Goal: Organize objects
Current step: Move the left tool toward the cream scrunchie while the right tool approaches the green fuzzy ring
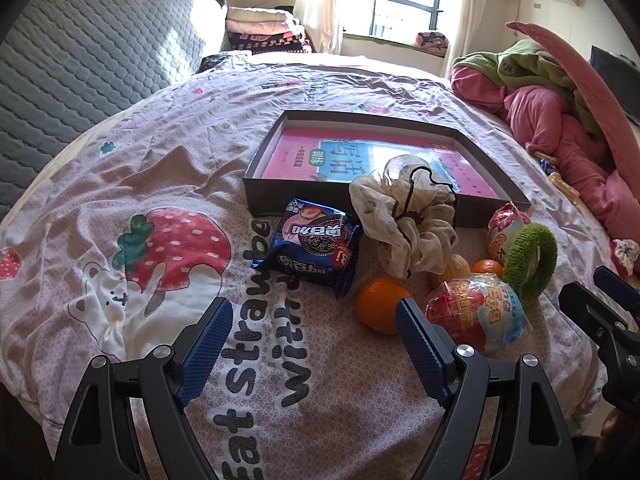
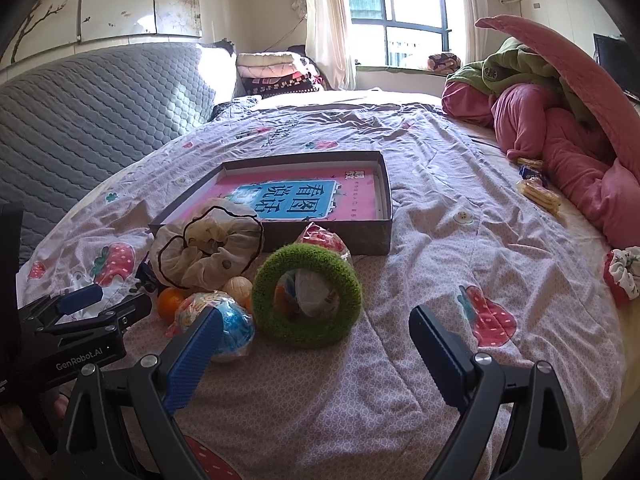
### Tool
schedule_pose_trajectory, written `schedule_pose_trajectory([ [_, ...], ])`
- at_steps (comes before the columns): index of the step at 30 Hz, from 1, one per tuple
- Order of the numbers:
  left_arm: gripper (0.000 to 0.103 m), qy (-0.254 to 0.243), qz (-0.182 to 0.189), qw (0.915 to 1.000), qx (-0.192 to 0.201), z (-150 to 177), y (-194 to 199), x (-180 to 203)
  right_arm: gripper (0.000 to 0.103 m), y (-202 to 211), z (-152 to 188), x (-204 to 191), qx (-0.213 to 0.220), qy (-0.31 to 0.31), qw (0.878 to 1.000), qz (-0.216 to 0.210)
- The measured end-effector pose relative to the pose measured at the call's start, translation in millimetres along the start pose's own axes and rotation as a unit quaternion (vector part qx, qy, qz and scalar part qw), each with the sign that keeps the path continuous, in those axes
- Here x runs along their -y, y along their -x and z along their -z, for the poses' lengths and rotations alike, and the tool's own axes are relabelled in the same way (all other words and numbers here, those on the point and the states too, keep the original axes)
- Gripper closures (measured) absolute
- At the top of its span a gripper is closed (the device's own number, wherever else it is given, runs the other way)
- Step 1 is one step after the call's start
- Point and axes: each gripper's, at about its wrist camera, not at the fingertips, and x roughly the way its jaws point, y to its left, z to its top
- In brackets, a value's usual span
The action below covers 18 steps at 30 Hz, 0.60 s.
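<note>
Both tongs hang spread and empty over our bed's clutter.

Our left tongs (image 1: 314, 338) gape near an orange (image 1: 378, 306) and a wrapped ball (image 1: 478, 314); our right tongs (image 2: 320, 350) gape before the green ring (image 2: 307, 295), which leans on another ball (image 2: 320, 240). "GenRobot.AI" marks the left tool. Beyond lie a blue snack pack (image 1: 314, 242) with Chinese print, a cream scrunchie (image 1: 404, 216), and a box (image 1: 352, 206) holding a pink book (image 2: 304, 196) reading 看图说话. The quilt (image 1: 140, 160) reads "Eat strawbe… with".
</note>
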Motion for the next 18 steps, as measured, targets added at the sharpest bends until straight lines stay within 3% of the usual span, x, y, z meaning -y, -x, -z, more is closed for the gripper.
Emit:
schedule_pose_trajectory([
  [9, 0.019, -0.001, 0.021, 0.9997, 0.013, -12.7, 0.3, 15.3, 0.010, -8.8, -4.4, 10.2, -0.007, -0.015, 1.000, 0.014],
  [18, 0.019, 0.007, 0.030, 0.9994, 0.013, -30.8, -12.2, 23.8, 0.023, -21.3, -10.6, 25.5, -0.020, -0.024, 0.999, 0.037],
])
